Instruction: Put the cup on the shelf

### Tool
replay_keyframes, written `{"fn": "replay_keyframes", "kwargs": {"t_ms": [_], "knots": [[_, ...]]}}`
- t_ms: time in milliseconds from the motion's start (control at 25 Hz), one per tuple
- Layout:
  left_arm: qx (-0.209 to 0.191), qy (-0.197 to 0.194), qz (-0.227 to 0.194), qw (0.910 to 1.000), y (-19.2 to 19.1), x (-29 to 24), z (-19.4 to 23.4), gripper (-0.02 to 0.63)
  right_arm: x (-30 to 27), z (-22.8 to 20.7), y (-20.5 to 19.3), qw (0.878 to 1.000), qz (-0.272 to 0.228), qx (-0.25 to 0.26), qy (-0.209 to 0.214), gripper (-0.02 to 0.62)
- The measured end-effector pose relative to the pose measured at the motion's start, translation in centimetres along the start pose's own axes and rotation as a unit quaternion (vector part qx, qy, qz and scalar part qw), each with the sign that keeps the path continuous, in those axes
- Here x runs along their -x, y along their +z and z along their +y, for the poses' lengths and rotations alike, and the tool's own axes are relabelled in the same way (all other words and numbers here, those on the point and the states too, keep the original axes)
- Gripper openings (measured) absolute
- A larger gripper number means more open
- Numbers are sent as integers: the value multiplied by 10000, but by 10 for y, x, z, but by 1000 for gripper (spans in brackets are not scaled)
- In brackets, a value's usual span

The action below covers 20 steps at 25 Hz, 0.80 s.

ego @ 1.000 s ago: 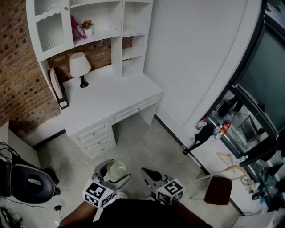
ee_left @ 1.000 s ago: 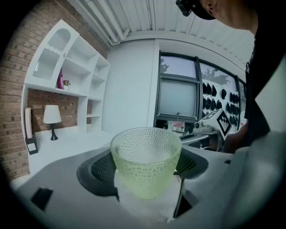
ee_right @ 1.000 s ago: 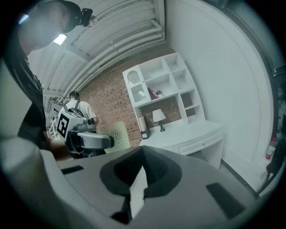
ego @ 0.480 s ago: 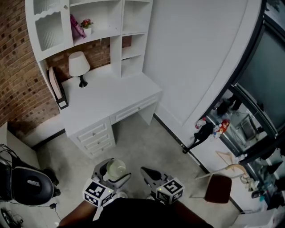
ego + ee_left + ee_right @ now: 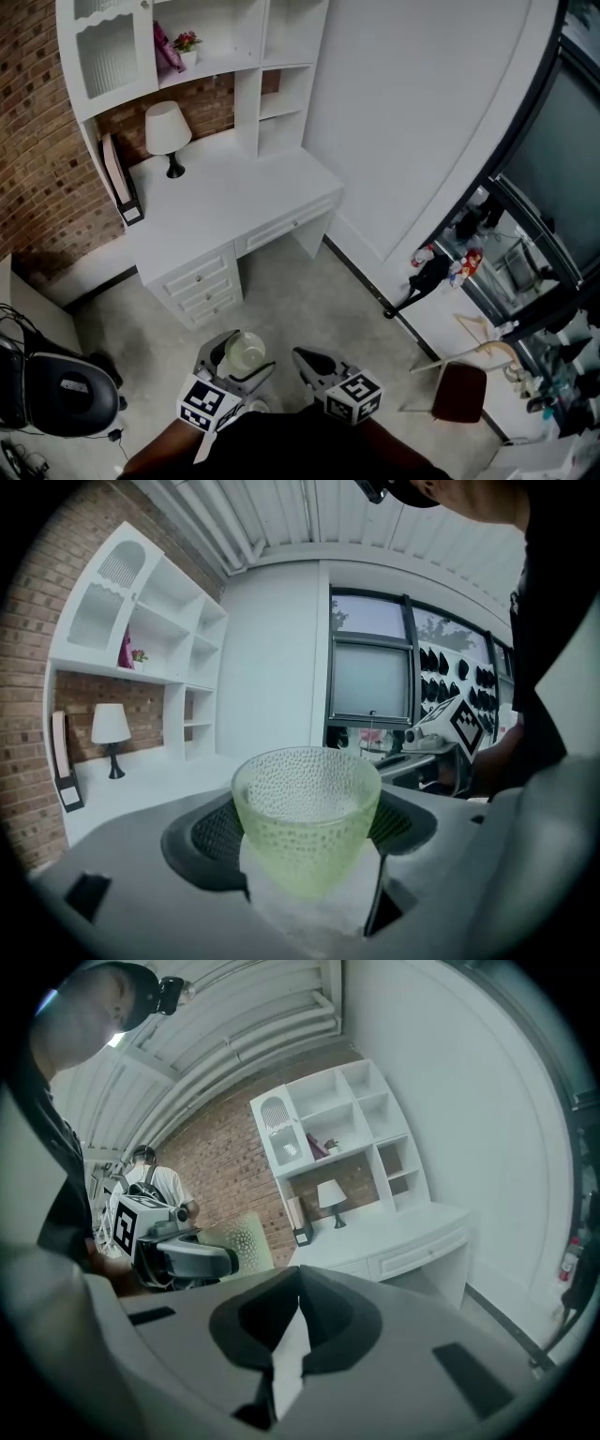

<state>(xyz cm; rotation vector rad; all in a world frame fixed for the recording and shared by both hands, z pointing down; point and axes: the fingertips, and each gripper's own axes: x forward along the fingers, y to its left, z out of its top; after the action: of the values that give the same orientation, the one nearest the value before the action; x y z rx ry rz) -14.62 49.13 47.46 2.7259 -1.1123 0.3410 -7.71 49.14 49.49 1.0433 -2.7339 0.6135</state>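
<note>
Left tool (image 5: 306, 841) | clamped on green cup (image 5: 306, 803), upright between its jaws | right tool (image 5: 297, 1290) | jaws together, empty

The cup (image 5: 305, 817) is pale green and see-through, dotted all over with small raised bumps. The left gripper (image 5: 234, 361) is grey with black pads on its jaws and a black-and-white square-marker cube. The right gripper (image 5: 307, 360) has the same colours. At eleven o'clock in the head view, the shelf (image 5: 247, 103) and the surface (image 5: 234, 202) are white against a red-brown brick wall (image 5: 37, 178). The lamp (image 5: 167, 136) has a white shade on a black stand. The flowers (image 5: 186, 41) are pink. The floor (image 5: 309, 300) is mottled grey, and a chair (image 5: 459, 398) seat at four o'clock is dark red.
</note>
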Motion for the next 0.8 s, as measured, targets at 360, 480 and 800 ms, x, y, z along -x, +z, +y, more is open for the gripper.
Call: {"fn": "replay_keyframes", "kwargs": {"t_ms": [360, 480, 800], "knots": [[286, -63, 28, 9996, -10, 3, 15, 385, -10, -4, -5, 9997, 176, -57, -173, 5], [408, -100, 43, 9991, -9, -1, 21, 385, -18, -7, -4, 9996, 178, -167, -145, 5], [618, -117, 236, 9977, -8, -30, 41, 385, -41, -45, 12, 9995, 13, -319, -85, 5]]}}
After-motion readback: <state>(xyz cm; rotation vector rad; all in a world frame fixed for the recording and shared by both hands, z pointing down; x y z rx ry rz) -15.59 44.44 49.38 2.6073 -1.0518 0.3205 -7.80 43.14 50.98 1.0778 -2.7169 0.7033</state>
